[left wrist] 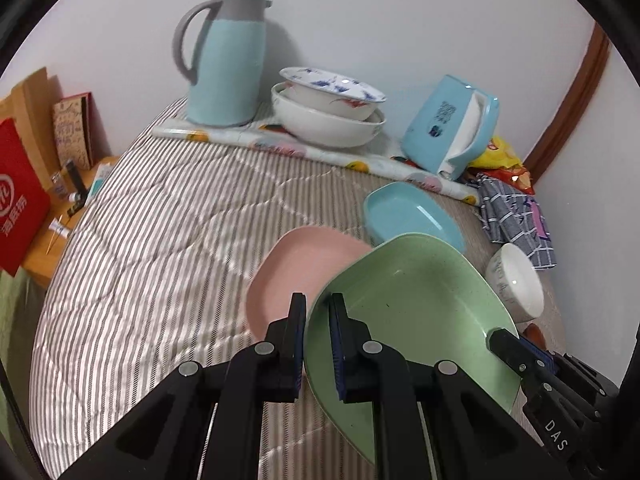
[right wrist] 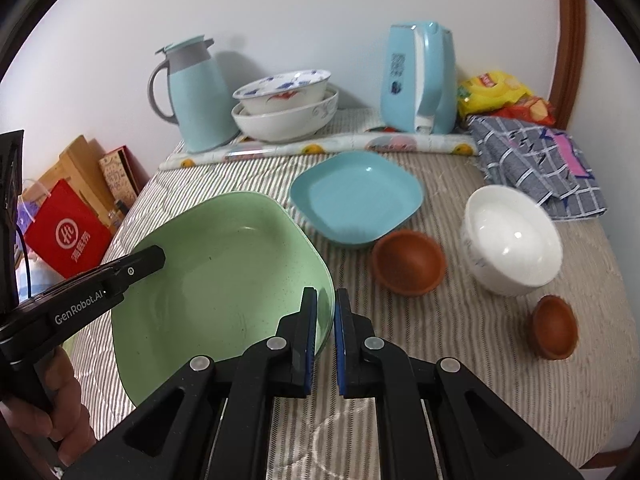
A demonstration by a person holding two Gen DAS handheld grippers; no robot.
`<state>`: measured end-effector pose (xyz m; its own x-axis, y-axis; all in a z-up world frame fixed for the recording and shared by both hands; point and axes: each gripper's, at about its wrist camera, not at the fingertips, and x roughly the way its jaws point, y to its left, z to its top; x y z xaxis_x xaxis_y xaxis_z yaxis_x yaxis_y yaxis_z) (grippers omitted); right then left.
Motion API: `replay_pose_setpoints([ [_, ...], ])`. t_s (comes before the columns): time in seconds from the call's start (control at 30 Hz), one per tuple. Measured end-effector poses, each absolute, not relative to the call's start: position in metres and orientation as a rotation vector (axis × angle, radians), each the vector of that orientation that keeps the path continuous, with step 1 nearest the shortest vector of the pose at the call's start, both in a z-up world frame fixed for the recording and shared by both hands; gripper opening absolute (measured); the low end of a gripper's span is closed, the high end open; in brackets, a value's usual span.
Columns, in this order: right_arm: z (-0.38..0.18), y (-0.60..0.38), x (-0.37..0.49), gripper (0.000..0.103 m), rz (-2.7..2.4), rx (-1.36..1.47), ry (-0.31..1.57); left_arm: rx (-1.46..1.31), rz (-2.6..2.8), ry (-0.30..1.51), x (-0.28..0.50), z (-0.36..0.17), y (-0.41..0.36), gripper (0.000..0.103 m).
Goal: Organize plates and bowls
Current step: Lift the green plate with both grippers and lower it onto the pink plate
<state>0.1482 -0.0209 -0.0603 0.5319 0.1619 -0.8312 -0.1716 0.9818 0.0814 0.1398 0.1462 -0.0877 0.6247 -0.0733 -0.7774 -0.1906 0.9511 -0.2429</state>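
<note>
— Pinching what, exactly?
— Your left gripper [left wrist: 318, 312] and right gripper [right wrist: 325, 308] each clamped opposite rims of the green plate [right wrist: 224, 276], held above the pink plate [left wrist: 296, 268] ahead.

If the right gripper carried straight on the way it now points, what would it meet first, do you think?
Probably the blue square plate. The right gripper, shut on the green plate rim, points past the larger brown bowl, which sits just right of that line. Depth is hard to judge.
</note>
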Motion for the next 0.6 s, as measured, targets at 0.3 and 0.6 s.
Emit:
replay_pose_setpoints([
  [0.3,-0.088,0.0,0.157,0.008,0.239,-0.041,1.053,-0.368,0.117,0.945,0.141,-0.112,0.169,0.012],
  [0.6,-0.104,0.013,0.181,0.008,0.257,-0.072,1.074,-0.38,0.152,0.97,0.157,-0.126,0.181,0.012],
])
